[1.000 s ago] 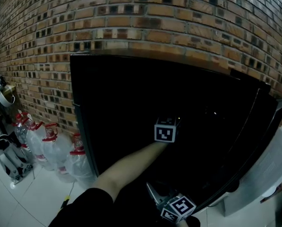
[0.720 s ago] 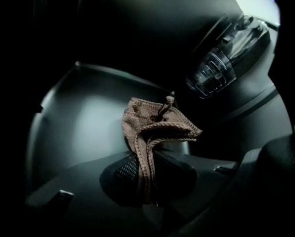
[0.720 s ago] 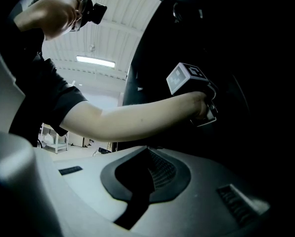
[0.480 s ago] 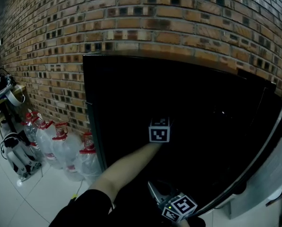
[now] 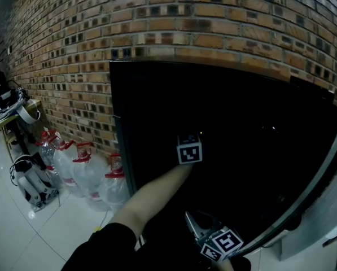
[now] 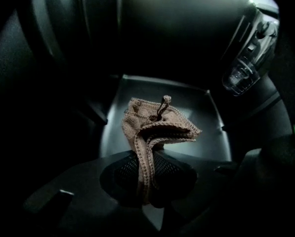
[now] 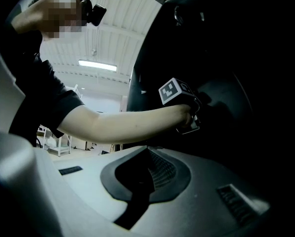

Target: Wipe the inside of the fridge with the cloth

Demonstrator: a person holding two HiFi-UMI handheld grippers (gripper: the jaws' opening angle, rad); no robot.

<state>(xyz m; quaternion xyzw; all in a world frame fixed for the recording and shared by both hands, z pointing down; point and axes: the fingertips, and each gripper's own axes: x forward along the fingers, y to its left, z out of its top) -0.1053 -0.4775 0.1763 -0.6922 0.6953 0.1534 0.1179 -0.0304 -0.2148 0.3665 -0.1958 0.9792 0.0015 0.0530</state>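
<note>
head view: the left gripper (image 5: 189,149) is sitting deep inside the dark fridge (image 5: 241,106), with the right gripper (image 5: 222,244) hanging low in front. left gripper view: closed jaws are pinching the tan cloth (image 6: 154,132) above a pale shelf (image 6: 196,107). right gripper view: the jaws are resting together, empty.

I wear a black short-sleeved shirt; its sleeve (image 7: 48,102) ends above my elbow. A black camera (image 7: 95,13) sits on a dark band round my head. My left tongs (image 6: 148,179) have a shell that looks dark grey, with black mesh-patterned pads (image 6: 173,169). My right tongs (image 7: 146,174) have a pale grey shell, a dark hollow and the same mesh. Each carries a white cube (image 5: 189,149) printed with black square markers
</note>
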